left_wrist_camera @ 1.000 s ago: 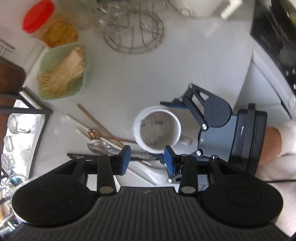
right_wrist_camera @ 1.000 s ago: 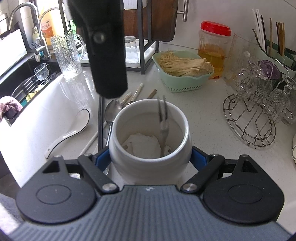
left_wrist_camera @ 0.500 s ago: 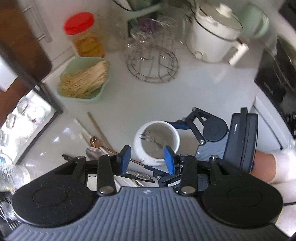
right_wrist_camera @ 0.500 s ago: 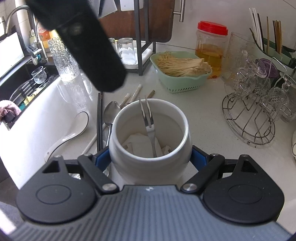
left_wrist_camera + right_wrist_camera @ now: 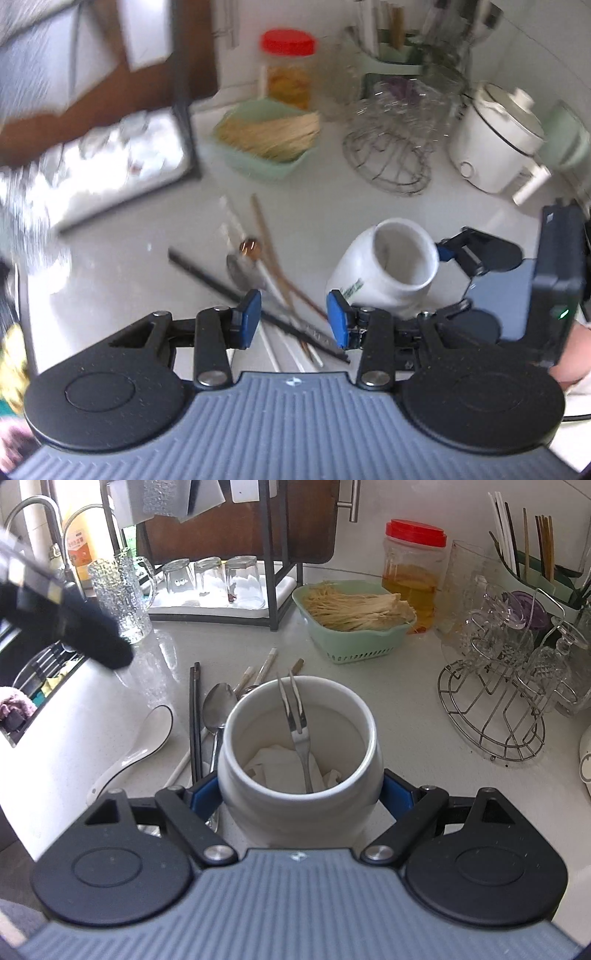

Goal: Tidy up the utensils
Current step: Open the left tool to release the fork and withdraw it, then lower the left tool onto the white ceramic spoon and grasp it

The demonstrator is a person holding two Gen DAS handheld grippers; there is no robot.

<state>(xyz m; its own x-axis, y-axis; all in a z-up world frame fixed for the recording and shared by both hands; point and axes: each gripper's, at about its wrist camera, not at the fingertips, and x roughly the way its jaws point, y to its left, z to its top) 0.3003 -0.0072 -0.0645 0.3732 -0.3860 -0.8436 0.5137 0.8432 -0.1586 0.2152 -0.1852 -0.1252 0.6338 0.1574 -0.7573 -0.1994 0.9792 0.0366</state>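
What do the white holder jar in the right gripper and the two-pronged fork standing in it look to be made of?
White round holder jar: likely glazed ceramic, given its thick rounded rim and soft glossy sheen. Small two-pronged fork: polished metal, probably stainless steel, with a bright mirror-like shine on tines and stem.

A fork (image 5: 297,723) stands in the jar (image 5: 299,801) on the counter (image 5: 406,716). Chopsticks (image 5: 194,716) and spoons (image 5: 218,709) lie left of it, the basket (image 5: 354,642) behind.

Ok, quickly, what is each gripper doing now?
Left gripper: open, holding nothing.
Right gripper: closed on the white jar.
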